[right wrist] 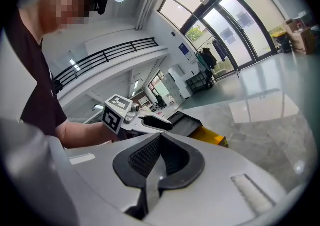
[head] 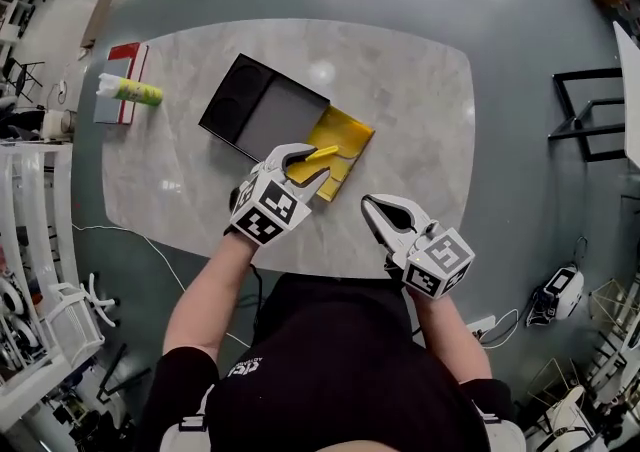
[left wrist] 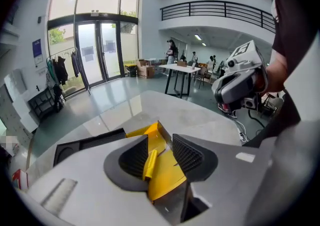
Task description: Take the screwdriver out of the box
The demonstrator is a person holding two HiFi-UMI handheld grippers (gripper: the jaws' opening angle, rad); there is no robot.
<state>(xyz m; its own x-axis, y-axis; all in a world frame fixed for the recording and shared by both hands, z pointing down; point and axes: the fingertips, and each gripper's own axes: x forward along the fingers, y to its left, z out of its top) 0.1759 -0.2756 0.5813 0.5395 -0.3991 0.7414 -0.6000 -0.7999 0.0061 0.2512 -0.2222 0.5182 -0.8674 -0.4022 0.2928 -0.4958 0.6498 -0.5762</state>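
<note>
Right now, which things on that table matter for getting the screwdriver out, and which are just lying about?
For the job:
yellow screwdriver, between the jaws of the open left gripper
yellow box beneath it
black tray next to the box

Just lying about:
green bottle
flat red-and-white item at the table's left end
right gripper, shut and empty

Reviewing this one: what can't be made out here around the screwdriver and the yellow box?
Screwdriver: in the left gripper view, its lower end is hidden behind the body of the left hand-held gripper. Whether a pad touches it is unclear.
Yellow box: in the head view, its near part is covered by that gripper.
Green container: in the head view, the label is too small to read.
</note>
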